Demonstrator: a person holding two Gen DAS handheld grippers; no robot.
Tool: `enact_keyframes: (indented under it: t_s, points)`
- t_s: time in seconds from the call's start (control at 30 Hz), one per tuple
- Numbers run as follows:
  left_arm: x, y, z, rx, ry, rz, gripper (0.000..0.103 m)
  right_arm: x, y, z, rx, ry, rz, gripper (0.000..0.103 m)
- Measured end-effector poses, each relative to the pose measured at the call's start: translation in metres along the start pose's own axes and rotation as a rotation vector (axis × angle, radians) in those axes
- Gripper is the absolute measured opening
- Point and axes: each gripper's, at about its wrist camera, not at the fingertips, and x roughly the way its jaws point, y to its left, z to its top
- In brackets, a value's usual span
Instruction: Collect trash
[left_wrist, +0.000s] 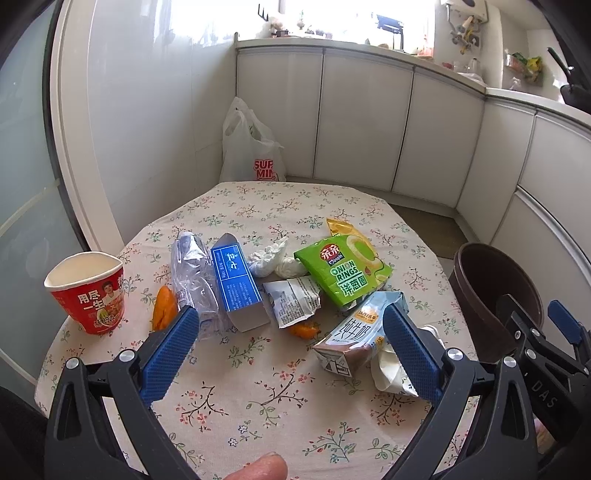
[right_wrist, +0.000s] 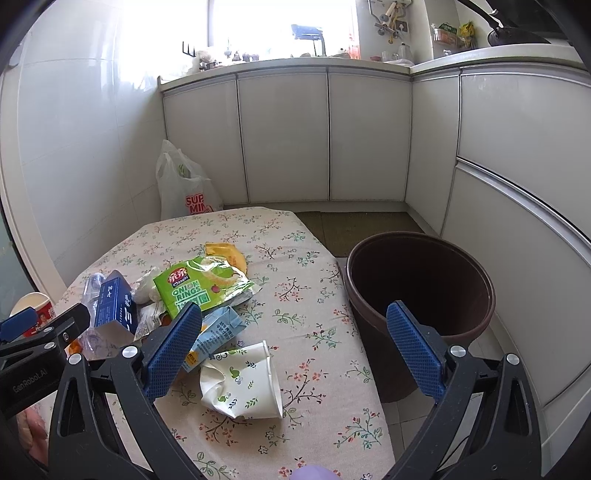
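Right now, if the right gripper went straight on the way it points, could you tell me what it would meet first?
Probably the flowered tablecloth, bare between the open jaws; the crumpled paper cup lies just left of that line, the brown bin right. Depth is unclear.

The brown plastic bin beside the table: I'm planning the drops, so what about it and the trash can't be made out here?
- Brown plastic bin: its bottom is too dark in the right wrist view; in the left wrist view the right gripper covers part of it.
- Crushed floral paper cup: in the left wrist view, mostly hidden behind the left gripper's finger.
- Red noodle cup: contents hidden by its rim.
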Motion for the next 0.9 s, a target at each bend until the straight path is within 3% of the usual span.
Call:
enact_keyframes:
  t_s: [0.53, 0.7, 0.9]
  points:
    - [0.007, 0.003, 0.000, -0.005, 0.028, 0.006, 0.097, 0.006, -0.001, -0.001, 0.000, 0.039, -0.006, 0.096]
    - [0.016, 0.010, -0.001, -0.037, 0.071, 0.015, 0.097, 0.019, -0.001, -0.003, -0.002, 0.125, -0.021, 0.096]
    - [0.038, 0.030, -0.003, -0.110, 0.181, 0.051, 0.097, 0.045, 0.000, -0.008, -0.028, 0.272, -0.043, 0.096]
